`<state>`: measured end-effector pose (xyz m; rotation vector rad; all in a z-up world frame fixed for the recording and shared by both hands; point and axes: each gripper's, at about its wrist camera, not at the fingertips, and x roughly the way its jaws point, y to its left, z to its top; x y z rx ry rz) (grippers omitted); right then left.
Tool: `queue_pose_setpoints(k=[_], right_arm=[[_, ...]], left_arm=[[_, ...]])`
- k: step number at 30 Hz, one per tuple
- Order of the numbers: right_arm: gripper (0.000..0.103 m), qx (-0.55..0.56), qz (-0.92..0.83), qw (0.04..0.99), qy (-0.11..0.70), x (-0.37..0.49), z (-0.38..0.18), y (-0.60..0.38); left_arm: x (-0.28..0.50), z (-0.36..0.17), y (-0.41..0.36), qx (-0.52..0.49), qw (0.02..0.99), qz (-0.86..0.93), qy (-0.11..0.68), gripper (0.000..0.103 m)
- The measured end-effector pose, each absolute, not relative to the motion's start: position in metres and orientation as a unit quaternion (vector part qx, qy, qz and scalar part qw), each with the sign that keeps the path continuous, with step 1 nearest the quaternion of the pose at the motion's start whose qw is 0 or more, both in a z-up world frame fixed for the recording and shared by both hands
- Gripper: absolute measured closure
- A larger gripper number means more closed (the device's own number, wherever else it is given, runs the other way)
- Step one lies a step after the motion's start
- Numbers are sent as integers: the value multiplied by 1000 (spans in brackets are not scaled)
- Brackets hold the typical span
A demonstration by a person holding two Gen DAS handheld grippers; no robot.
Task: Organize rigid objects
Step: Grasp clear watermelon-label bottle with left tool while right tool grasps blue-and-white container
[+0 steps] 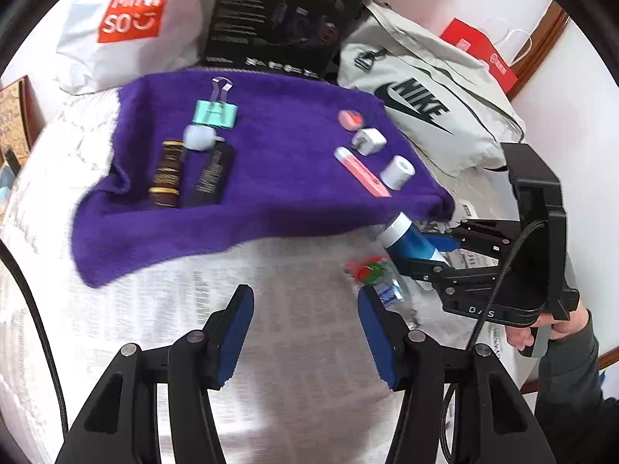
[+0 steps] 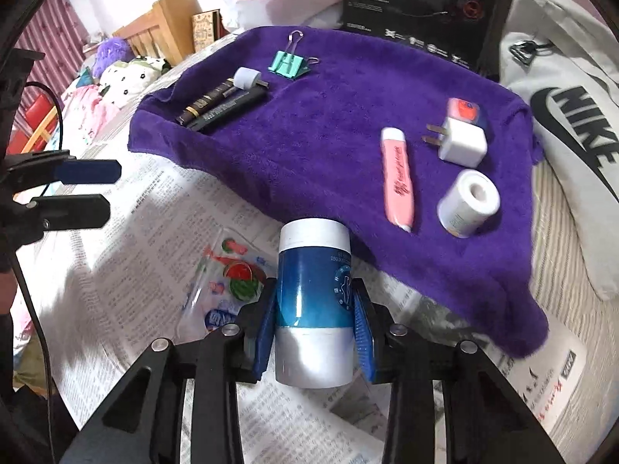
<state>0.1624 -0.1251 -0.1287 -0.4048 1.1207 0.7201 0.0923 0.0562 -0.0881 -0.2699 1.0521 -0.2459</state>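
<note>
My right gripper (image 2: 314, 305) is shut on a blue and white bottle (image 2: 314, 294), held over the newspaper at the near edge of the purple towel (image 2: 329, 116); both show in the left wrist view, the gripper (image 1: 433, 249) and the bottle (image 1: 410, 237). My left gripper (image 1: 305, 328) is open and empty above the newspaper; it also shows in the right wrist view (image 2: 83, 189). On the towel's right lie a pink highlighter (image 2: 398, 178), a white plug (image 2: 462, 143), a white roll (image 2: 468, 203) and a pink round case (image 2: 464, 110). On its left lie two dark tubes (image 2: 220, 106), a pale plug (image 2: 247, 77) and a teal binder clip (image 2: 288, 63).
Newspaper (image 1: 271, 309) covers the surface. A clear packet with watermelon prints (image 2: 232, 274) lies beside the bottle. A Nike bag (image 2: 572, 116), a black box (image 2: 418, 4) and a Miniso bag (image 1: 127, 19) border the towel at the back and right.
</note>
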Motion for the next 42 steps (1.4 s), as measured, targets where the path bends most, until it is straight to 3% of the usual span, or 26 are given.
queue_pose_setpoints(k=[11,22,28,42], right_arm=[[67,-123,272,797,525,146,-115,-209],[67,-45,231,821,521,126,-129,-240],[66,-39,224,831,508,121,-129,-240],[66,-65,207,840,497,116,-131,-233]], left_arm=[[115,-102,-9,-127,828,-163,521,49],[121,-122,-39,-14,839,-111,533,48],[110,-122,-31,43,839,-106,531,47],[116,-127,-46,65,837,-78,537,49]])
